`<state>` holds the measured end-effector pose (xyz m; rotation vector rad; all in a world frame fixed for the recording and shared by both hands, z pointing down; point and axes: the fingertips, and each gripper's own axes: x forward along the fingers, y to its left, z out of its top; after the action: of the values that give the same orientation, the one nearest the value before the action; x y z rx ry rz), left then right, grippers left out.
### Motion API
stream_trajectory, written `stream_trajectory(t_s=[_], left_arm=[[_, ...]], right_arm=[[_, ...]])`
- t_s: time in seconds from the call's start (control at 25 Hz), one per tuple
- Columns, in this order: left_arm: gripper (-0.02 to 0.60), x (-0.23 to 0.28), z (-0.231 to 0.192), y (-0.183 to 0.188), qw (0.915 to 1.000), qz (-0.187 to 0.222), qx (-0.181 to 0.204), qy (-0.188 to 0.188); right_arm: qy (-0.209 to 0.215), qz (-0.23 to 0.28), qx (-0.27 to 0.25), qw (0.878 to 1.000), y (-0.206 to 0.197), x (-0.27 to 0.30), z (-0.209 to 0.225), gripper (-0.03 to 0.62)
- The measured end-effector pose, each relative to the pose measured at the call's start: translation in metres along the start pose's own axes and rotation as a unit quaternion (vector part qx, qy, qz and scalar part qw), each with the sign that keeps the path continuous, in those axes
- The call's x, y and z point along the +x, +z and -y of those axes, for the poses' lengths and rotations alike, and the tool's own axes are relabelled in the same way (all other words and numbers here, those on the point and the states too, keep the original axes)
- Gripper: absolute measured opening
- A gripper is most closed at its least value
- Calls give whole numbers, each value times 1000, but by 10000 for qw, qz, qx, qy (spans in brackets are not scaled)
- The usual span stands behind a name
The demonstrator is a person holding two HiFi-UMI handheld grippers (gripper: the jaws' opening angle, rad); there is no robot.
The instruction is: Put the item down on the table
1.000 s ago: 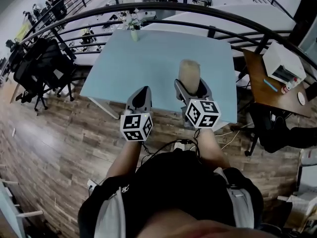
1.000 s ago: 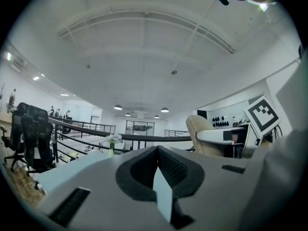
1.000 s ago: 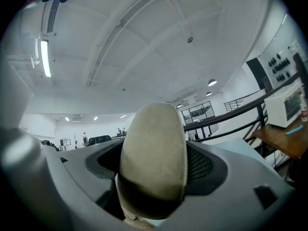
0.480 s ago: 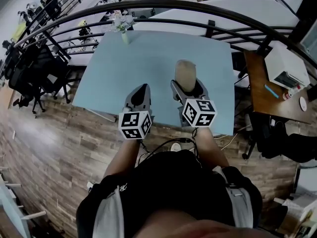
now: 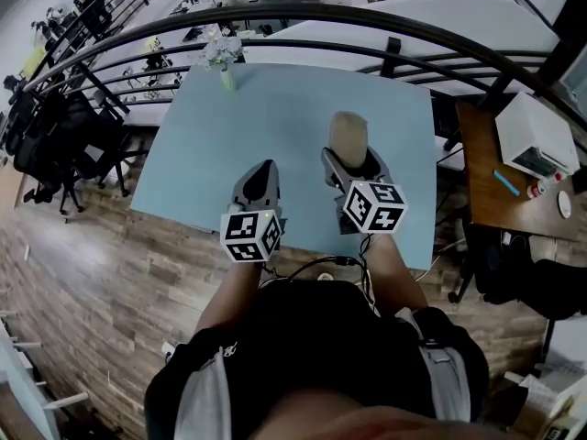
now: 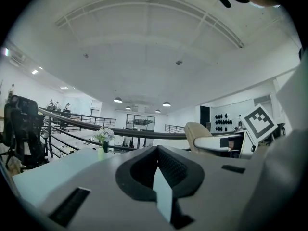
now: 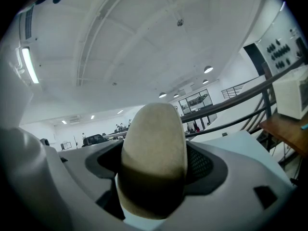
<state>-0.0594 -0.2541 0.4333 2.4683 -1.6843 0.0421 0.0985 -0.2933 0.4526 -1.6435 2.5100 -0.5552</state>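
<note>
Your right tongs (image 5: 353,161) were clamped on the beige rounded item (image 5: 348,134), holding it upright over the near part of the pale blue table (image 5: 275,108); by my reading it was not yet set down, so lowering and release remained; your left tongs (image 5: 260,180) were closed on nothing

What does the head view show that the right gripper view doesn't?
Only the head view shows the left gripper, shut and empty, the vase of flowers at the far corner of the blue table, and the wooden floor. Only the right gripper view shows the ceiling lamps overhead. Both show the tan item clamped in the right gripper, the dark railing, and the white box on the brown desk.
</note>
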Motion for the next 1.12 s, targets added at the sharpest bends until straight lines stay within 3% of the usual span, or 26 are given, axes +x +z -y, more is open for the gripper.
stream_trajectory(t_s=[0.2,0.4,0.6,1.12], left_arm=[[14,15,-13,13,9998,99,34,-186],[14,26,-30,14,9994,94,4,-319],[14,33,-36,8,9991,13,-71,-422],[14,41,-38,0,9986,-86,-66,-509]], right_arm=[[-159,-39,382,9991,-1,17,6,391],[-469,-43,271,9985,-3,29,11,391],[-712,-149,550,9958,-14,41,33,391],[-1277,-1072,658,9838,-90,66,90,391]])
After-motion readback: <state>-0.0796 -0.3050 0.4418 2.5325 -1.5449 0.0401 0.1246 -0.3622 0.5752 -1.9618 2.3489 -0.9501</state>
